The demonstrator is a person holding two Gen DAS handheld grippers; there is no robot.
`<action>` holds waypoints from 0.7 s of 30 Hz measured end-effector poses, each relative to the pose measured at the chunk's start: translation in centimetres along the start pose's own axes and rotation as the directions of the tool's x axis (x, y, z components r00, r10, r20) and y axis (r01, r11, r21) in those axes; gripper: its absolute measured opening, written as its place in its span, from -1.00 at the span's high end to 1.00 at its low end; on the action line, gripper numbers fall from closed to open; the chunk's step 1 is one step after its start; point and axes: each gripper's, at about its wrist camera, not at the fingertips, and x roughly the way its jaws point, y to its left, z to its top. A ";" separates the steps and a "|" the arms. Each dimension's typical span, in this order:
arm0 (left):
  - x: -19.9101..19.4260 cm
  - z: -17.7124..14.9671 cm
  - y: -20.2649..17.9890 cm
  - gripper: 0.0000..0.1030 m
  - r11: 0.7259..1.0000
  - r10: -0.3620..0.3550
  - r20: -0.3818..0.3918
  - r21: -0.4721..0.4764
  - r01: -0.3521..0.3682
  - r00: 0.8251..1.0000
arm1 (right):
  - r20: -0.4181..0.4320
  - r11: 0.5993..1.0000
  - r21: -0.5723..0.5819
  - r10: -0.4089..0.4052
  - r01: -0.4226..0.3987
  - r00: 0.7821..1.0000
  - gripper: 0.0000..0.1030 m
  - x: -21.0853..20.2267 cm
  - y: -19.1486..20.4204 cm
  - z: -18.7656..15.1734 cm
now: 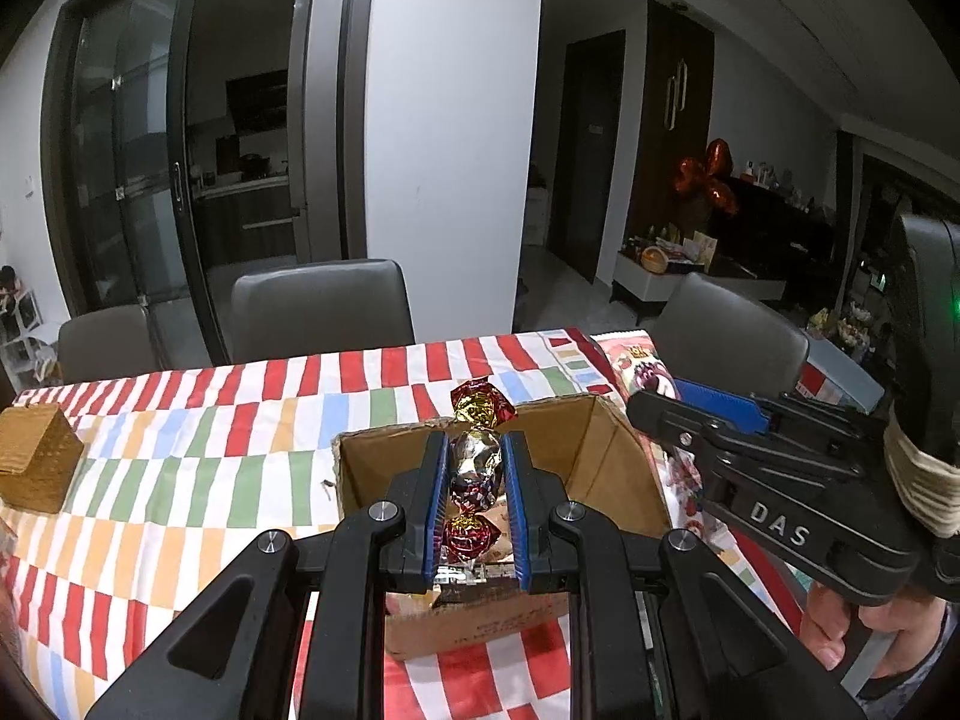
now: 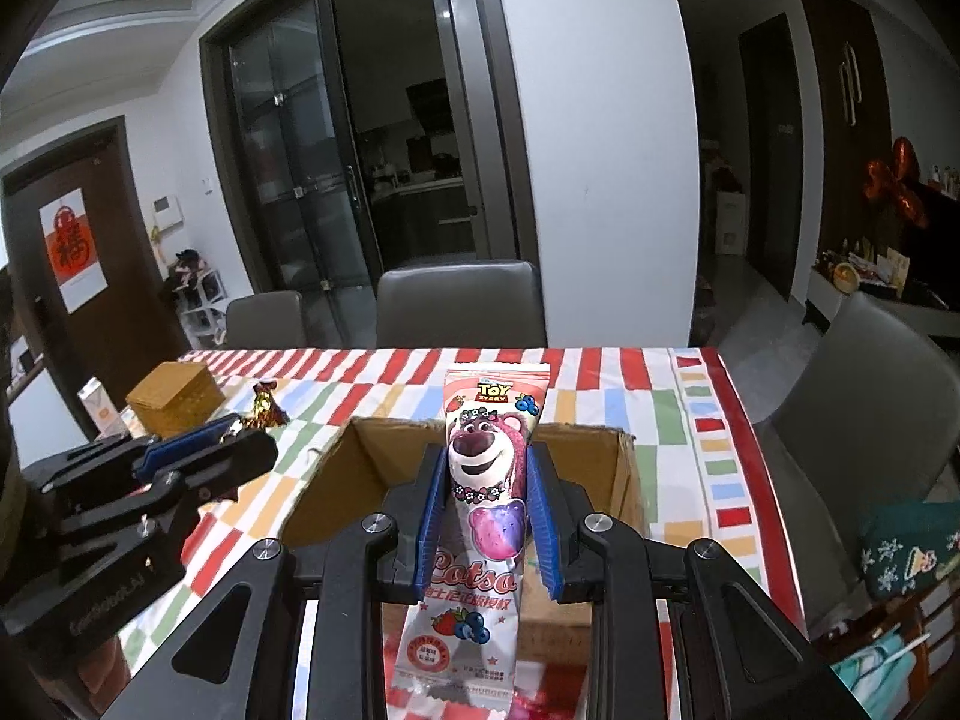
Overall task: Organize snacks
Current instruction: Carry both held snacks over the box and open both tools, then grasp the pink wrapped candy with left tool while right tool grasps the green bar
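Striped tablecloth (image 1: 180, 456) | wicker box (image 1: 36, 459) beside open carton (image 1: 600, 456) | chairs (image 1: 321, 309) behind

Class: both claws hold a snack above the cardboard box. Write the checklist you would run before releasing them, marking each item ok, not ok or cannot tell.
1. Left claw shut on foil candy: ok.
2. Right claw shut on Lotso packet: ok.
3. Cardboard box open on top: ok.
4. Candy above the box opening: ok.
5. Packet above the box opening: ok.
6. Room left on the box floor: cannot tell.
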 end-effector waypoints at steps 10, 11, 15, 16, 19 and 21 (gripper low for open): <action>2.9 0.1 0.6 0.18 0.997 0.071 -0.036 -0.009 -0.071 0.997 | -0.031 0.997 -0.028 -0.073 0.072 0.997 0.15 3.5 -0.4 1.3; 2.7 0.0 0.6 0.17 0.997 0.073 -0.032 -0.011 -0.073 0.997 | -0.034 0.995 -0.028 -0.099 0.098 0.994 0.01 3.6 -0.6 1.2; 1.7 -0.9 0.1 0.12 0.997 0.078 -0.026 0.017 -0.078 0.997 | -0.019 0.993 -0.029 -0.114 0.113 0.993 0.01 2.4 -1.0 0.4; 1.3 -1.3 -0.2 0.08 0.997 0.078 -0.023 0.026 -0.078 0.997 | -0.015 0.993 -0.026 -0.116 0.115 0.993 0.01 2.0 -1.1 0.2; 0.2 -2.4 -1.0 0.07 0.998 0.057 -0.020 0.034 -0.057 0.998 | -0.003 0.993 -0.030 -0.118 0.118 0.993 0.01 0.4 -1.0 -0.7; -0.2 -2.9 -1.4 0.06 0.998 0.047 -0.023 0.038 -0.046 0.999 | 0.009 0.993 -0.031 -0.115 0.116 0.993 0.01 -0.8 -0.9 -1.5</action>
